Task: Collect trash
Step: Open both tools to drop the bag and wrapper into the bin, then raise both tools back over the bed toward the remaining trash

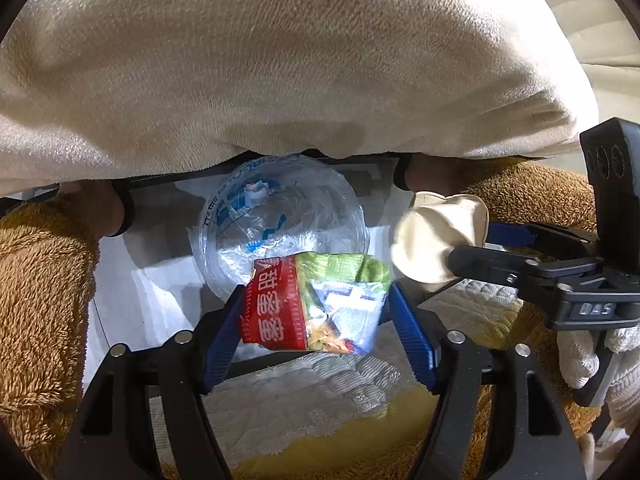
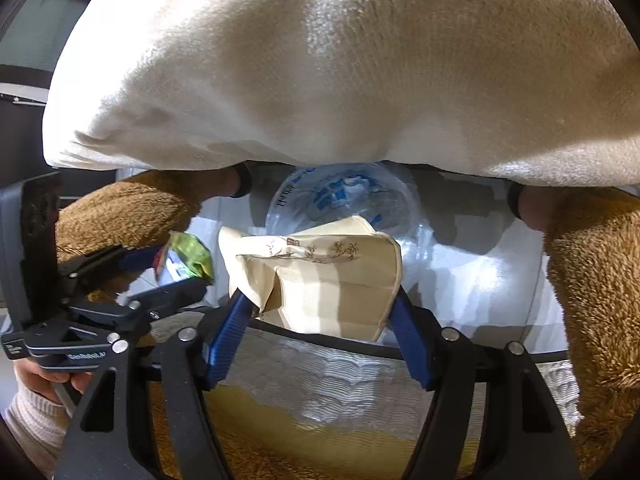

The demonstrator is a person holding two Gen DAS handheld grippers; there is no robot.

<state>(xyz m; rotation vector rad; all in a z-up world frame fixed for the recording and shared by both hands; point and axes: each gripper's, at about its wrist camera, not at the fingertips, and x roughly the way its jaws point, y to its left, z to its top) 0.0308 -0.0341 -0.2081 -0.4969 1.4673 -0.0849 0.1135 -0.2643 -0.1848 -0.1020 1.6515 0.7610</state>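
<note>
**Two claws, two pieces of trash**

The left claw [image 1: 316, 304] is squeezed onto a red and green snack wrapper [image 1: 316, 300]. Its blue fingers [image 1: 222, 332] press the wrapper from both sides, about halfway open.

The right claw [image 2: 320, 296] is squeezed onto a tan paper packet [image 2: 320, 276] with a little tree drawing. Its fingers [image 2: 226, 332] sit wide, one on each edge of the packet.

Both pieces hang in the air side by side, just above a clear plastic bag [image 1: 280, 216] with blue writing. A big cream blanket [image 1: 280, 60] hangs over everything. Fuzzy brown cloth [image 1: 36, 300] lies on both sides.
</note>
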